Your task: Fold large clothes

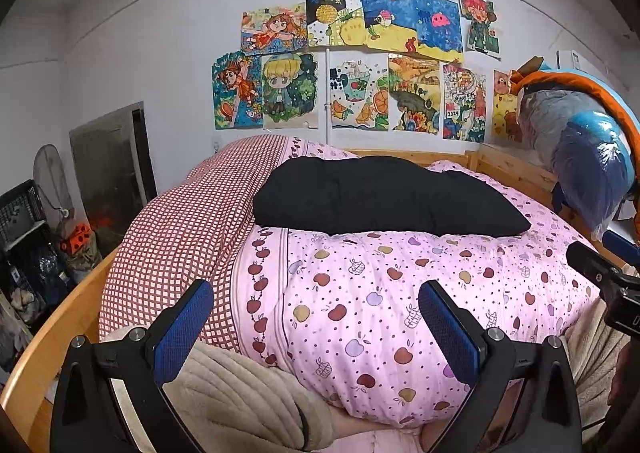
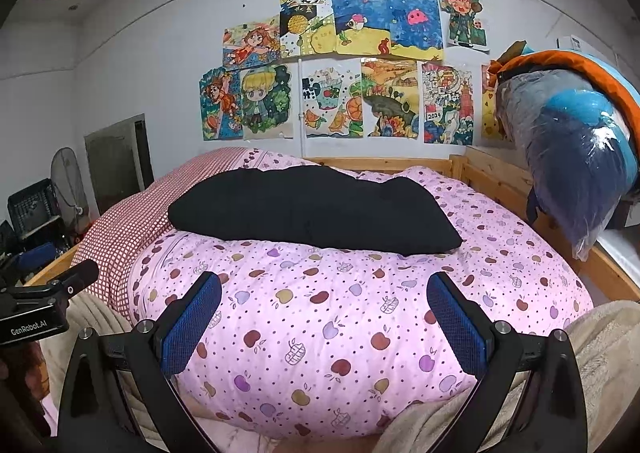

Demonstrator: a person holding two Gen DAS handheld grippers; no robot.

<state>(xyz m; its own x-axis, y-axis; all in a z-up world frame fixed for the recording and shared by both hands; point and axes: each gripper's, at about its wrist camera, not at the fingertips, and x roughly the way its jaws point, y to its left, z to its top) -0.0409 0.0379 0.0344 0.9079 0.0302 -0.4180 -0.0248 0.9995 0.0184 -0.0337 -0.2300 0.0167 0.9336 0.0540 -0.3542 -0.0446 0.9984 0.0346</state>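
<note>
Two hand-held grippers, left hand-held gripper [image 1: 316, 327] and right hand-held gripper [image 2: 324, 323] agape, one black garment [image 1: 384, 195]

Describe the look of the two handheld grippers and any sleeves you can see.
Both the left gripper and the right gripper have black frames with silver bolts and blue textured pads. The left one's body reads "GenRobot.AI" in the right wrist view. Beige ribbed fleece sleeve shows below.
</note>
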